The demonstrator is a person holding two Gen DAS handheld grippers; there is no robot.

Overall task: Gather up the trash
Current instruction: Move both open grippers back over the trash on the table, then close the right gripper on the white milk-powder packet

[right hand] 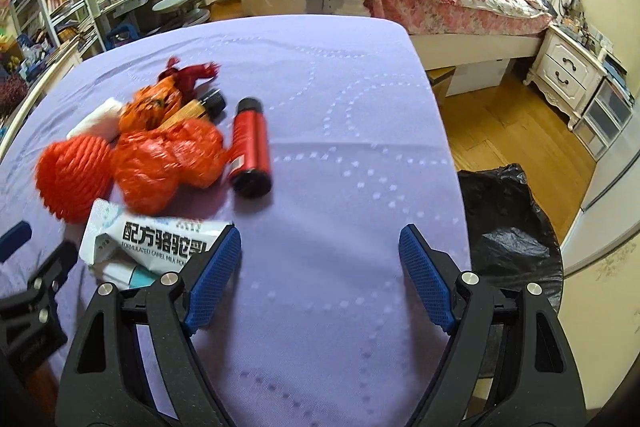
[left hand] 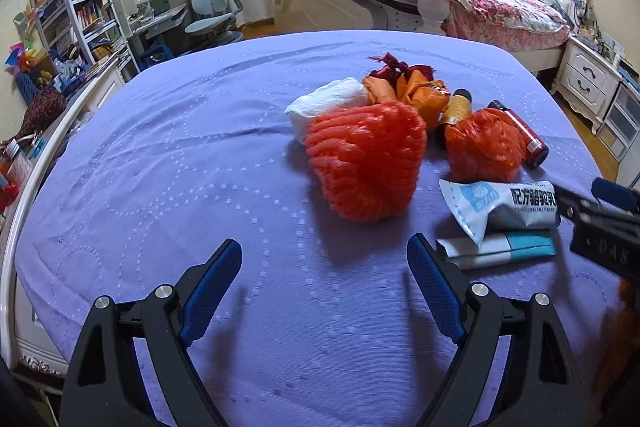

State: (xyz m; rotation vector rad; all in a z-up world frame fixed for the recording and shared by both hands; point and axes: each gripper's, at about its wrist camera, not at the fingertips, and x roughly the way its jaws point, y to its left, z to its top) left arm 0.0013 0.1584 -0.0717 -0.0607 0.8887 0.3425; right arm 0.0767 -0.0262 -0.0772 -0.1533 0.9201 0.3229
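Purple cloth [left hand: 200, 147] covers the table, and the rubbish lies in a loose heap toward its far right in the left wrist view. Going left to right there: a white wad of paper [left hand: 324, 105], touching an orange foam net [left hand: 366, 163] that stands just in front of it; behind them orange wrappers [left hand: 416, 95] with a dark red scrap [left hand: 390, 65] at the back; then a small gold bottle with a black cap [left hand: 456, 111], a crumpled orange plastic bag [left hand: 484, 145], and a red can [left hand: 524, 135] lying on its side against the bag. Nearer the camera lies a white milk powder packet [left hand: 496, 205] on top of a white and teal box [left hand: 500, 251].

Both claws hover above the cloth with their blue pads spread wide apart, holding nothing. The left gripper [left hand: 324, 283] faces the foam net across bare cloth. The right gripper [right hand: 320, 275] sits further right — its left pad [right hand: 212, 279] overlaps the edge of the milk powder packet [right hand: 160, 239] in its own view, though whether it touches it cannot be told. That view is blurred on the heap, where the foam net [right hand: 74, 177], the plastic bag [right hand: 168, 167] and the red can [right hand: 250, 147] run left to right.

Past the table's right edge a bin lined with a black bag [right hand: 508, 223] stands on the wooden floor [right hand: 500, 131].
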